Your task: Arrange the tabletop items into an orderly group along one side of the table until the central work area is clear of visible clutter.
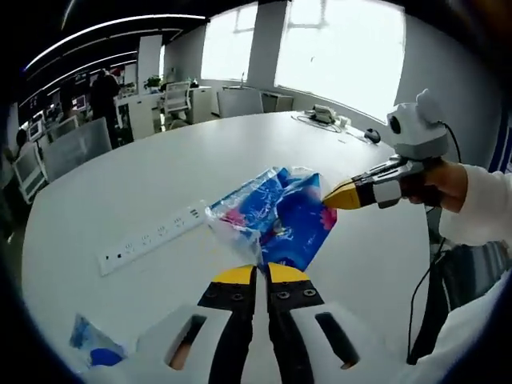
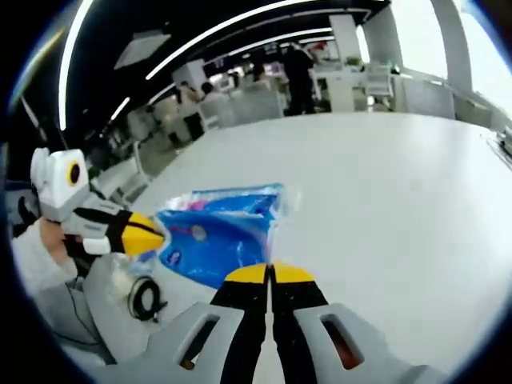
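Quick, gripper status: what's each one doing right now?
Left gripper: shut on the blue packet.
Right gripper: shut on the same packet's other edge.

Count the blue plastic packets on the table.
2. The large blue packet is held between both grippers at the near edge; a small blue packet lies near the table's edge by the power strip. Others may be hidden.

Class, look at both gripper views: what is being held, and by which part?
Both grippers hold the blue plastic packet: left gripper pinches its near edge, right gripper its far side corner.
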### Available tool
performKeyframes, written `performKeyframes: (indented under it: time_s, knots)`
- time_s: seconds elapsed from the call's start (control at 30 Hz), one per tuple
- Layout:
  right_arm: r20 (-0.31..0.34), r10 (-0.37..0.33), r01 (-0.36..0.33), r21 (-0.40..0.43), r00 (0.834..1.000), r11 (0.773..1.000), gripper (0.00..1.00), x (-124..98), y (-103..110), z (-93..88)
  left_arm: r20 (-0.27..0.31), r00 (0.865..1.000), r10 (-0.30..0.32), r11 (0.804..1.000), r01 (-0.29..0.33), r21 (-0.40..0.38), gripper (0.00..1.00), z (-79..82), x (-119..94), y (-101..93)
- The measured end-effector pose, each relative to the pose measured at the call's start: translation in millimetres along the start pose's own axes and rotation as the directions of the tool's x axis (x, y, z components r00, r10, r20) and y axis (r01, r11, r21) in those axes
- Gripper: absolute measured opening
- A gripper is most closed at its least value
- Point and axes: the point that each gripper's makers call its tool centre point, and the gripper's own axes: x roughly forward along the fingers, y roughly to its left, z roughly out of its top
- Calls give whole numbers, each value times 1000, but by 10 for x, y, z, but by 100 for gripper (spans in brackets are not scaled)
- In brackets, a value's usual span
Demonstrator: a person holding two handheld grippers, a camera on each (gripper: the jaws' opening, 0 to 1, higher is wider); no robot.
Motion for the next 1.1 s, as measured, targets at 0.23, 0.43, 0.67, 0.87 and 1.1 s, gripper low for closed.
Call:
performKeyframes:
  time_s: [0.23, 0.43, 0.67, 0.87, 1.1]
  knots:
    - [-52, -6, 7, 13, 999, 1000, 0, 214, -124, -296, -83, 997, -4, 994, -6, -112, 1, -379, 296, 61]
    - [-107, -30, 28, -22, 994, 999, 0, 412, -211, -532, -139, 990, 11, 994, -26, -104, 1, -547, 504, 104]
    - [-148, -44, 41, -22, 988, 999, 0, 640, -369, -688, -187, 982, 7, 995, -27, -101, 2, -743, 747, 161]
    - [-171, -58, 60, 9, 984, 998, 0, 785, -482, -770, -207, 978, 19, 992, -45, -121, 1, -816, 898, 215]
    - [-179, -60, 64, 18, 982, 998, 0, 849, -518, -848, -243, 968, 58, 988, -92, -128, 0, -987, 987, 269]
